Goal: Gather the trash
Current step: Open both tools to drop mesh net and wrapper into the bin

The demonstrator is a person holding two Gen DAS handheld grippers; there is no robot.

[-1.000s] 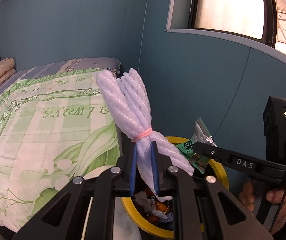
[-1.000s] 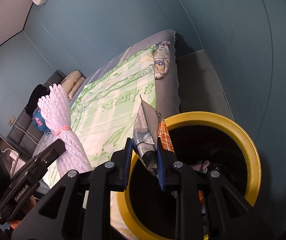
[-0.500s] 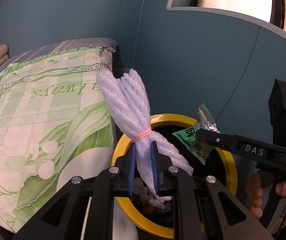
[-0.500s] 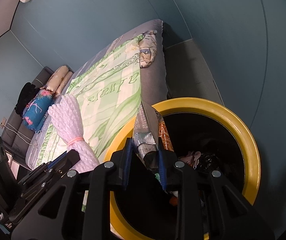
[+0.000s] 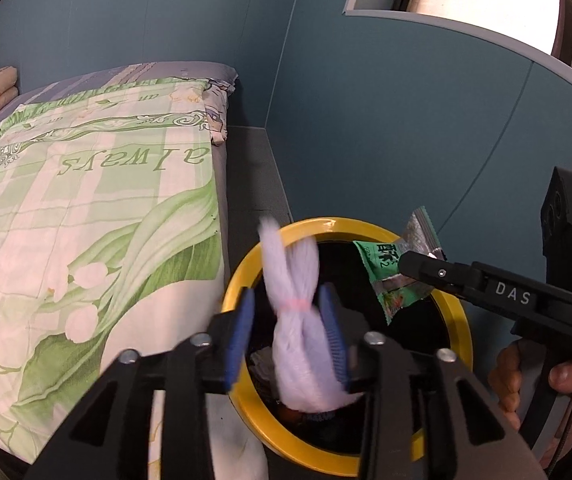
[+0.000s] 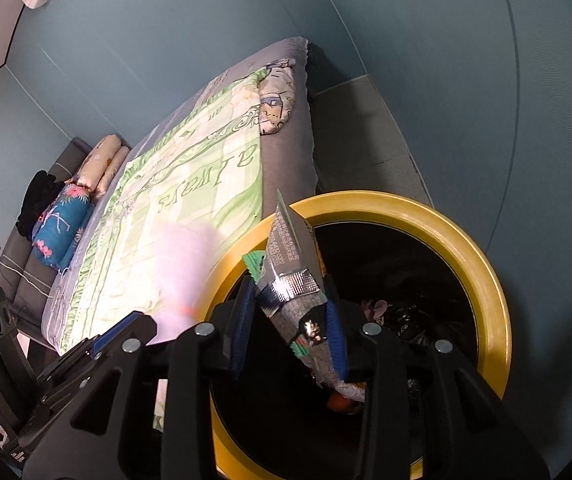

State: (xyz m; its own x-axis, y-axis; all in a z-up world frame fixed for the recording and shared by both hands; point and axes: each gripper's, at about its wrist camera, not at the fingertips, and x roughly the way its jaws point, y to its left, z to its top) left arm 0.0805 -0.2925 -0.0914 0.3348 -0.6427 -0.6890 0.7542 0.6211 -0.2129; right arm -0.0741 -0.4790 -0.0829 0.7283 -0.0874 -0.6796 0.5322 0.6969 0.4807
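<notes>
A black trash bin with a yellow rim (image 5: pixel 241 276) (image 6: pixel 482 264) stands beside the bed, with trash inside. My left gripper (image 5: pixel 288 332) is open over the bin. The white foam net bundle (image 5: pixel 298 320), tied with a pink rubber band, is loose between its jaws, blurred, dropping into the bin. It shows as a pale blur in the right wrist view (image 6: pixel 183 276). My right gripper (image 6: pixel 290 320) has its jaws spread, and the silver and green snack wrapper (image 6: pixel 292 280) (image 5: pixel 398 276) sits loosely between them above the bin opening.
A bed with a green and white quilt (image 5: pixel 85 220) (image 6: pixel 189 220) lies left of the bin. Blue walls close in behind and to the right. A window (image 5: pixel 486 4) is up right. Pillows (image 6: pixel 65 216) lie at the bed's far end.
Both grippers moved over the bin and opened. The foam net bundle has left the left gripper's hold and sinks toward the bin. The wrapper has loosened in the right jaws.
</notes>
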